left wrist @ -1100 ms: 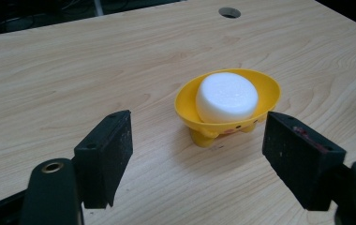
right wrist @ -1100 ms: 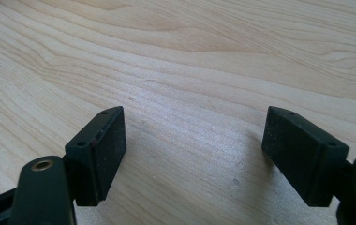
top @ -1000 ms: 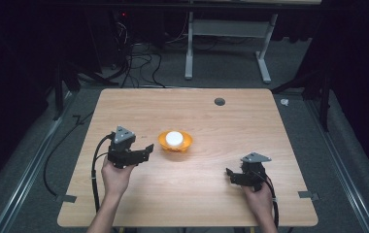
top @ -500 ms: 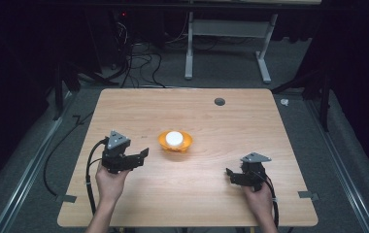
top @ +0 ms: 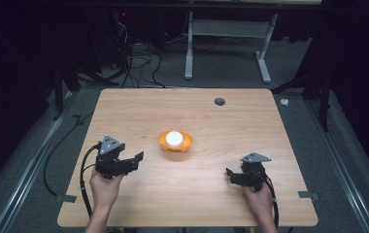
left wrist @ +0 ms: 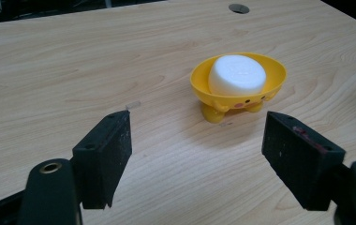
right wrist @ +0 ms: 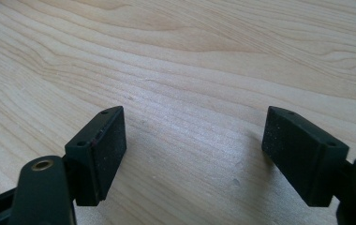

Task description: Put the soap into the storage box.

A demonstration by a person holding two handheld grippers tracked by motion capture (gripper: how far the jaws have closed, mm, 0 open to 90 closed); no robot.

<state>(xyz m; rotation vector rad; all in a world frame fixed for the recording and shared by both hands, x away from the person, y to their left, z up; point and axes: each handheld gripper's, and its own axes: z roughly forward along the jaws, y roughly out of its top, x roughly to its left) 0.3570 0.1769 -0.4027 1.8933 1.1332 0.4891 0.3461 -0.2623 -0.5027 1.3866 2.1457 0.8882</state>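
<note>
table: light wood-grain tabletop [top: 139,111] with a round dark cable hole [top: 219,101] near the far edge; little else on it.
dish: small yellow plastic footed soap dish with dot-and-blush face markings [left wrist: 272,69], upright near table centre, all visible feet on the wood.
soap: round white bar of soap [left wrist: 237,74] sitting inside the dish, roughly centred, top above the rim.
left gripper: black two-jaw gripper in the person's left hand [top: 124,163], jaws spread wide, nothing between them. Near-left of the dish, apart from it, pointing toward it. In the left gripper view [left wrist: 197,161] the dish sits beyond the jaws, right of centre.
right gripper: black two-jaw gripper in the person's right hand [top: 236,176], jaws wide apart, empty. Near-right part of the table, well apart from the dish. In the right gripper view [right wrist: 195,154] the jaws hang low over bare wood.
task: none stated, so goal is a guess.
progress: judging by the layout, either soap-in-dish is the finished state or nothing has started. Can't tell which.
left to do: if the soap or dish is to be moved, all of it; neither tool is in contact with either.
</note>
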